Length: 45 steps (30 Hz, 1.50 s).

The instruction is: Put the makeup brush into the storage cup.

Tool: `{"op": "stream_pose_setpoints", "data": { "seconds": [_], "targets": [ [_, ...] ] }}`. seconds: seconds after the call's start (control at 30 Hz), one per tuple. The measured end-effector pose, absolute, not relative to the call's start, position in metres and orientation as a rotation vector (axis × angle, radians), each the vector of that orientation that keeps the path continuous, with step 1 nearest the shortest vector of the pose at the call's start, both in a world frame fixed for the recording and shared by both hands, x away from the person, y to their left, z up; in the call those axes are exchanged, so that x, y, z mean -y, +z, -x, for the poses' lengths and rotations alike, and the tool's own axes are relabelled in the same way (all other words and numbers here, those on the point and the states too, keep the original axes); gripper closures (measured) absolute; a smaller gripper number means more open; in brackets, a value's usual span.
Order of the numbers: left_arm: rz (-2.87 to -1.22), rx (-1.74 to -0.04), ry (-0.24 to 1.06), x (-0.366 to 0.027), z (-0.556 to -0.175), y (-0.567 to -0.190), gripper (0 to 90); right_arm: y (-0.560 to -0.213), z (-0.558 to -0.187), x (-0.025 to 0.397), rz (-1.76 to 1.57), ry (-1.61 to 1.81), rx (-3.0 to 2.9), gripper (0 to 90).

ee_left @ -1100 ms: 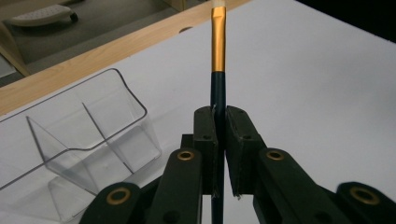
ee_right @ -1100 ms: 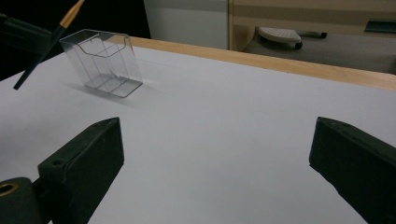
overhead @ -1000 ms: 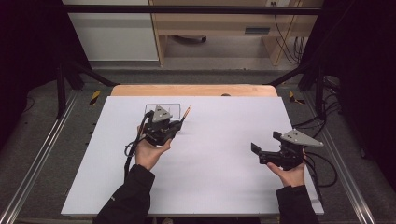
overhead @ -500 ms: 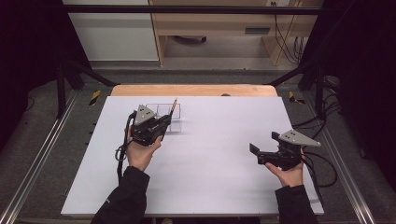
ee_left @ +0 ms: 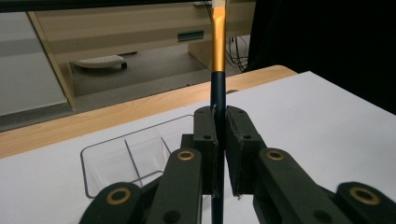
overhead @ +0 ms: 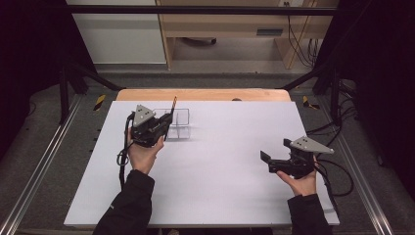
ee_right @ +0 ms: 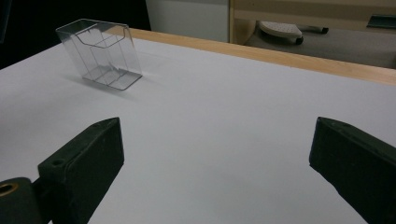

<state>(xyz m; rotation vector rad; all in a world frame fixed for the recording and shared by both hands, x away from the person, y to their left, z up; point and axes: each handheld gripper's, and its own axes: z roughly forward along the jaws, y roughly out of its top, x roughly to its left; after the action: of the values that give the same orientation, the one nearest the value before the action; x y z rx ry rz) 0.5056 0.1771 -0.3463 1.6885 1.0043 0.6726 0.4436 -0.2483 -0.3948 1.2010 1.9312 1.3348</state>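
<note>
The left gripper (ee_left: 219, 154), jaws clamped on an upright brush (ee_left: 218, 56), hovers just beside the clear holder (overhead: 177, 122). The right gripper (overhead: 274, 161), jaws wide and empty, waits well apart across the bench (overhead: 220, 186).

Beyond the far edge of the desk (overhead: 230, 94), whose pale wood rim shows past a white sheet, a grey floor (overhead: 220, 78) runs to a light wooden bench (overhead: 230, 22) with cables (overhead: 298, 39) hanging by its right leg. A white panel (overhead: 117, 32) stands to the left of it. Black curtains (overhead: 29, 58) close both sides in darkness. Black frame struts (overhead: 83, 73) slant down at the far corners, and metal rails (overhead: 44, 156) run along the floor on either side. Yellow-and-black tape marks (overhead: 99, 102) lie near the corners
</note>
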Motion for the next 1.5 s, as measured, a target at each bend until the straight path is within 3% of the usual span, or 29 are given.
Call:
{"op": "stream_pose_setpoints", "data": {
  "seconds": [1.5],
  "targets": [
    [-1.580,-1.100,0.762,-0.208,-0.573,-0.336,82.5,-0.398,-0.446,0.245,-1.208,1.337,-1.937,3.3]
  ]
}}
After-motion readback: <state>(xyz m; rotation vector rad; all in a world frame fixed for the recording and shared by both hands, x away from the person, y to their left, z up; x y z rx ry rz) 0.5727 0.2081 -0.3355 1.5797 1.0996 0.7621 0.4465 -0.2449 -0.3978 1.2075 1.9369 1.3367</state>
